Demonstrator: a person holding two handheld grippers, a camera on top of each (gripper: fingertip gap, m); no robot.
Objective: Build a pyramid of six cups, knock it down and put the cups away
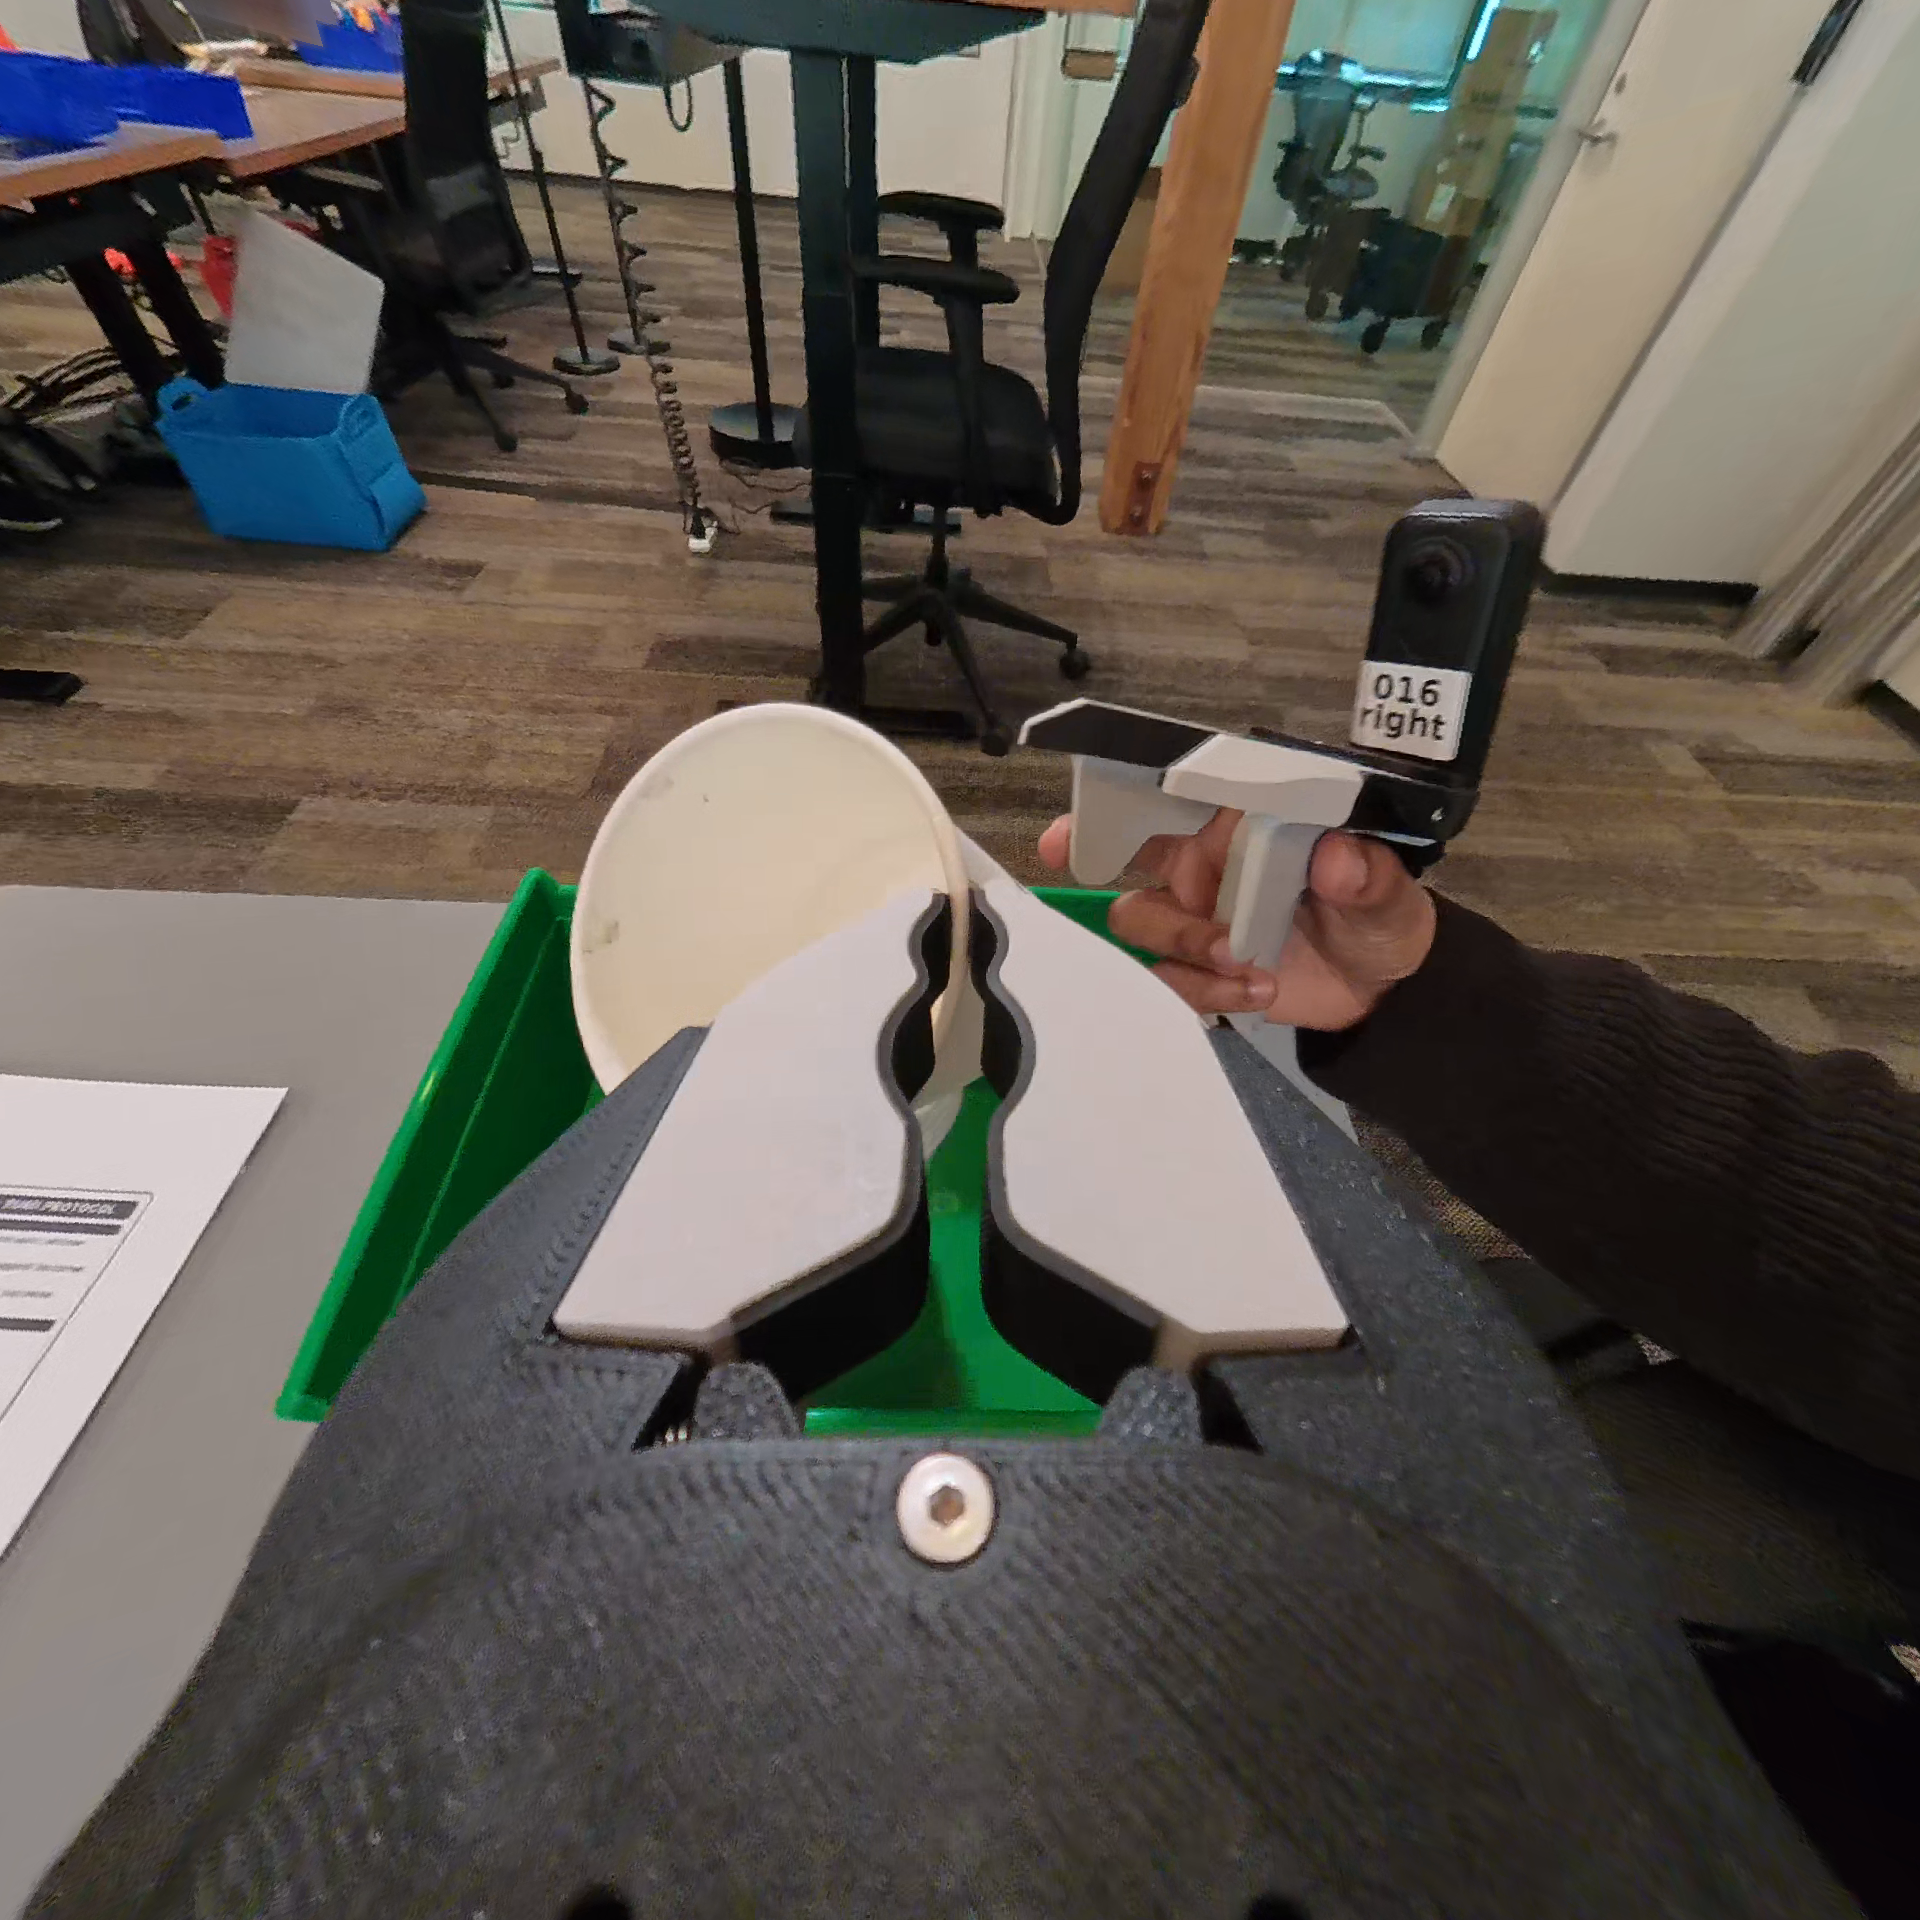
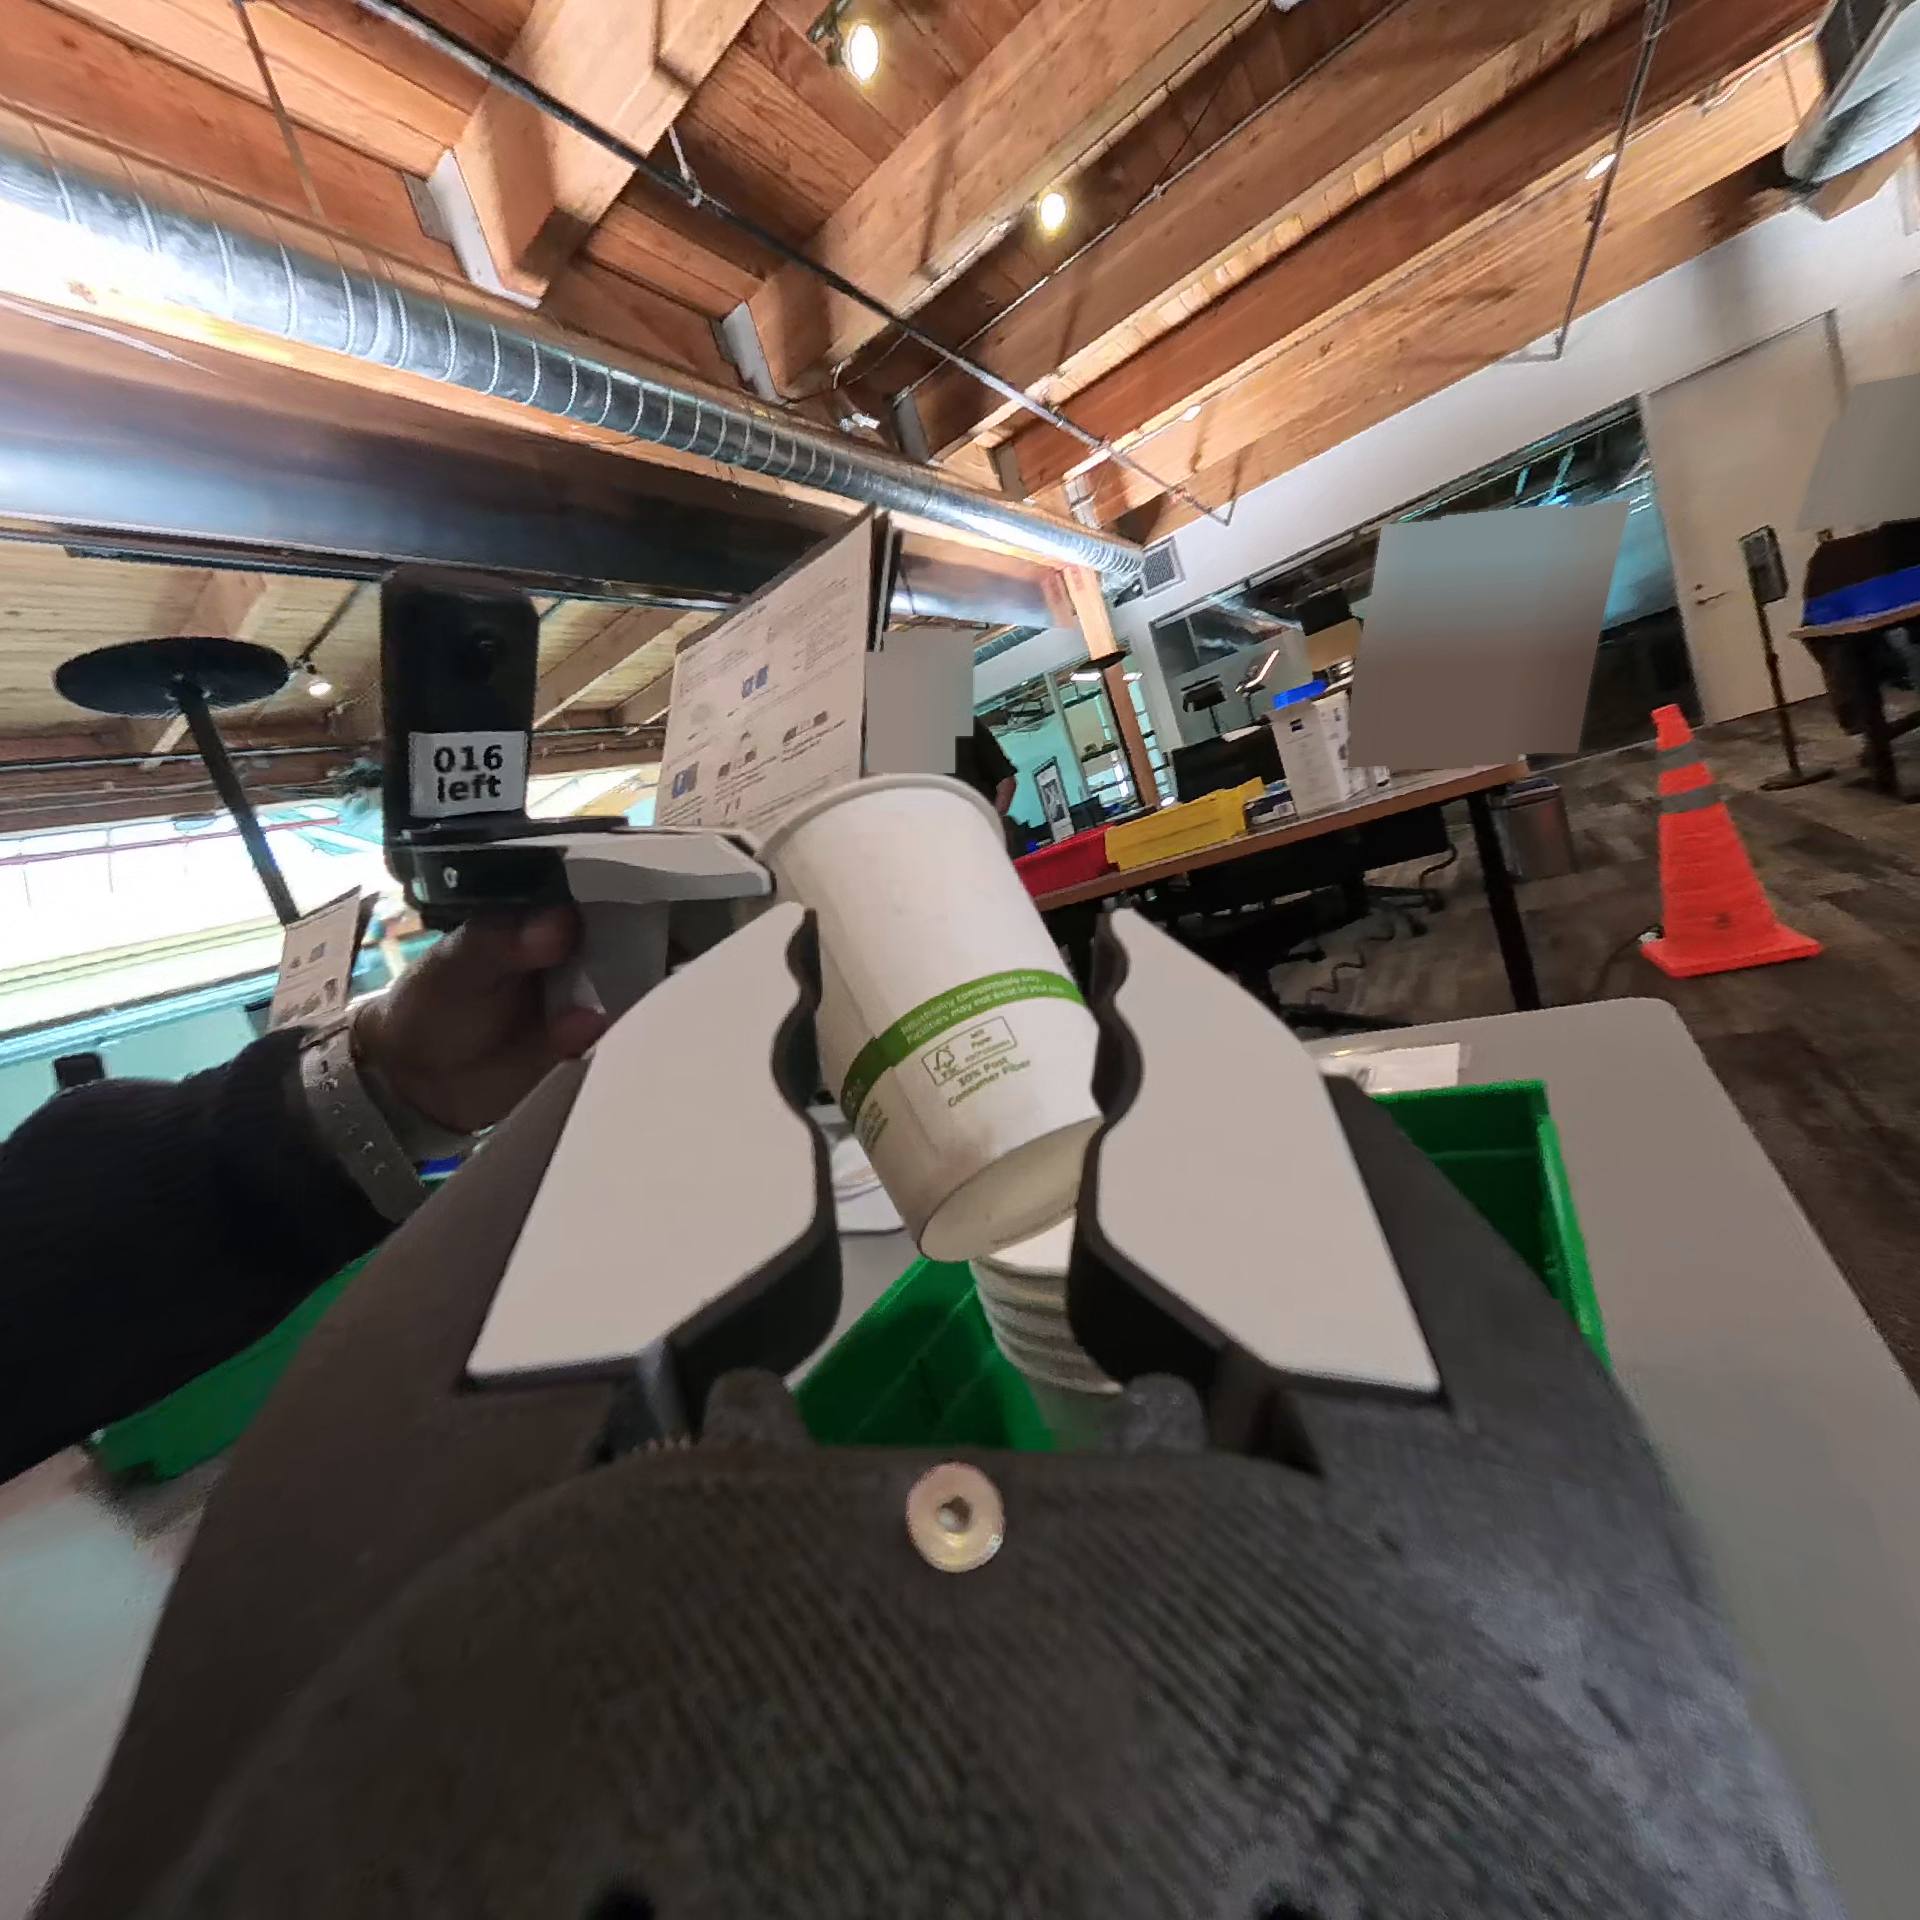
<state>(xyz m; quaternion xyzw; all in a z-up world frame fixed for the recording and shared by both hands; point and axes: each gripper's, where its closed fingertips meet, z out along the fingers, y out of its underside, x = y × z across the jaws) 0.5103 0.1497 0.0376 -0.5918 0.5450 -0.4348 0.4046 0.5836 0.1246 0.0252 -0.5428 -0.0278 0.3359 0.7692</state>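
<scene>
My left gripper [image 1: 961,914] is shut on the rim of a white paper cup [image 1: 748,883] and holds it tilted above a green bin [image 1: 468,1122], mouth toward the camera. In the right wrist view the same cup [image 2: 935,966], with a green band, hangs between the jaws of my right gripper [image 2: 956,920]. That gripper is open, and its right finger is close to the cup's base. The left gripper [image 2: 764,862] pinches the cup's rim at the upper left. A stack of white cups [image 2: 1029,1320] stands in the green bin [image 2: 1475,1143] just below. The right gripper [image 1: 1023,743] is also seen right of the cup, in a hand.
The bin sits on a grey table [image 1: 208,997] with a printed sheet [image 1: 104,1247] at the left. A second green bin [image 2: 208,1403] lies at the left. Beyond are an office chair [image 1: 935,416], a wooden post [image 1: 1174,312], a blue basket [image 1: 291,457] and an orange cone [image 2: 1704,862].
</scene>
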